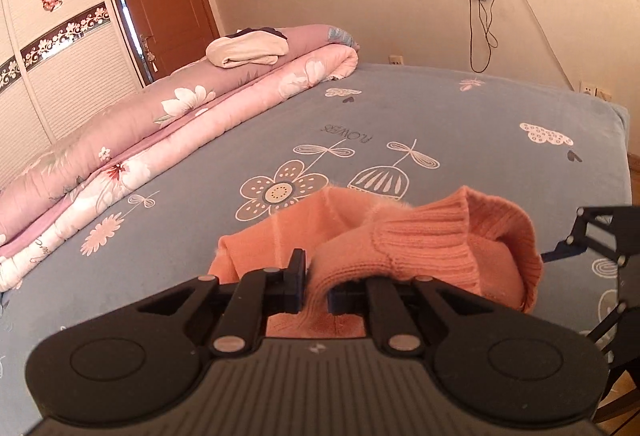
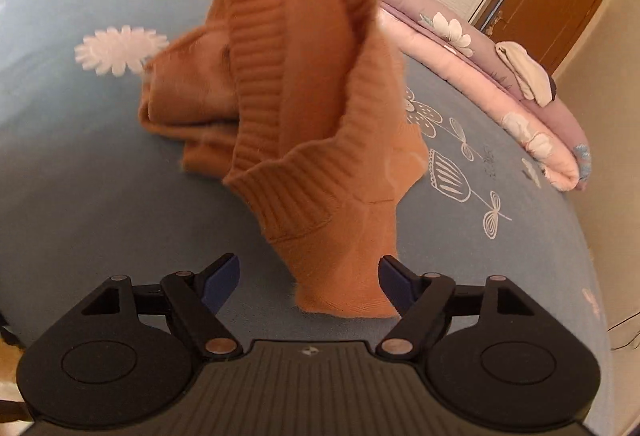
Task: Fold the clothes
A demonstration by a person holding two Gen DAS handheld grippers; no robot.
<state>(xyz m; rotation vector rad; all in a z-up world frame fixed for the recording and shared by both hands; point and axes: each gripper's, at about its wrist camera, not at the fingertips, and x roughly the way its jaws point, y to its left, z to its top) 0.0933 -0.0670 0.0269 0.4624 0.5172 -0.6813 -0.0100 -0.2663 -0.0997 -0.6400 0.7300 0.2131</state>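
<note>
Orange knit sweater lies bunched on the blue flower-print bedsheet, partly lifted. Left gripper is clamped on its ribbed fabric. Right gripper stands apart, near the hanging hem.

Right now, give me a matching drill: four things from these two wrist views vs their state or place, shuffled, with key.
1. left claw
2. right claw
3. orange sweater
4. cream garment

A. lies on the folded pink quilts
B. open, nothing pinched
C. partly lifted off the blue bedsheet
D. shut on knit fabric

Pairs: 1-D, 2-B, 3-C, 4-A
</note>
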